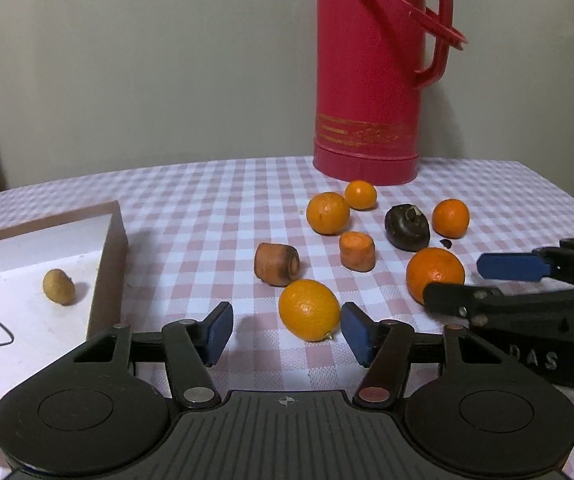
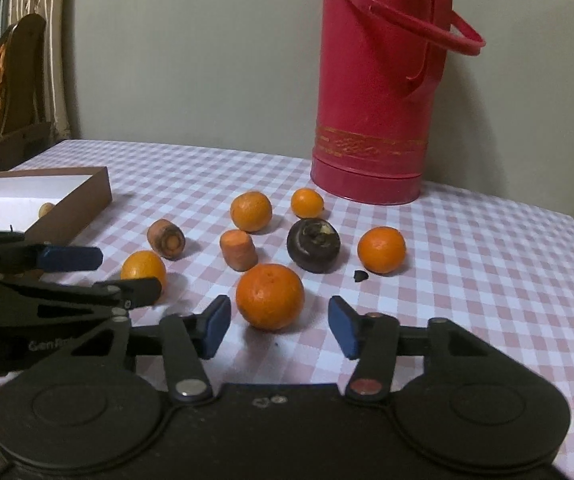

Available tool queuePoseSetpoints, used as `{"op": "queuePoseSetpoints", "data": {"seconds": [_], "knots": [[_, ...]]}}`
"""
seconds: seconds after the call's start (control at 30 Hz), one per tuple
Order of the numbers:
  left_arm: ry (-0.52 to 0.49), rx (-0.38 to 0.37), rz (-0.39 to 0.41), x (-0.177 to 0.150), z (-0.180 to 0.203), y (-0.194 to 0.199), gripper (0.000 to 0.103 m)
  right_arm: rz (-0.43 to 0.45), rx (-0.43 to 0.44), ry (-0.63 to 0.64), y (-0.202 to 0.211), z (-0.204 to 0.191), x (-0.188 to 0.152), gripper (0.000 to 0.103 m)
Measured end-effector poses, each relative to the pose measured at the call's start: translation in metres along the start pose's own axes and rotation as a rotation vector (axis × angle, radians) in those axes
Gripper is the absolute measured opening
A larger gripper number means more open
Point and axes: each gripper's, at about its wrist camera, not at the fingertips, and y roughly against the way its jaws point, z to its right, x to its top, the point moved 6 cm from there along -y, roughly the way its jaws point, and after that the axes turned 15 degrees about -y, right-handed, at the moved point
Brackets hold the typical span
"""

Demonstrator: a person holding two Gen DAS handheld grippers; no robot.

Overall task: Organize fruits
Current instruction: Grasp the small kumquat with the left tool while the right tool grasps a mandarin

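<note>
Several oranges lie loose on the checked tablecloth. My left gripper (image 1: 287, 332) is open around the nearest orange (image 1: 309, 310); the right pad is close against it and the left pad stands clear. My right gripper (image 2: 280, 330) is open too, with a larger orange (image 2: 270, 296) between its blue pads and a gap on each side. That same orange (image 1: 435, 276) shows in the left wrist view, with the right gripper (image 1: 453, 280) reaching in from the right. The left gripper (image 2: 130, 273) appears at the left of the right wrist view, around its orange (image 2: 143, 268).
Two carrot pieces (image 1: 277, 268) (image 1: 357, 250), a dark round fruit (image 1: 407, 226) and other oranges (image 1: 327, 212) lie behind. A brown box (image 1: 107, 264) with a white inside holds a small tan fruit (image 1: 58, 286) at the left. A red thermos (image 1: 367, 80) stands at the back.
</note>
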Motion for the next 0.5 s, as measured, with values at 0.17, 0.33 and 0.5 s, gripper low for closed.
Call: {"op": "queuePoseSetpoints", "data": {"seconds": [0.17, 0.33, 0.5], "knots": [[-0.01, -0.011, -0.034, 0.003, 0.005, -0.012, 0.046, -0.003, 0.009, -0.014, -0.009, 0.002, 0.006, 0.044], [0.02, -0.012, -0.043, 0.003, 0.002, -0.016, 0.042, -0.021, 0.015, -0.017, -0.02, 0.001, 0.007, 0.043], [0.02, -0.008, -0.034, 0.006, 0.002, -0.019, 0.036, -0.03, 0.011, -0.019, -0.024, 0.0, 0.008, 0.035]]}}
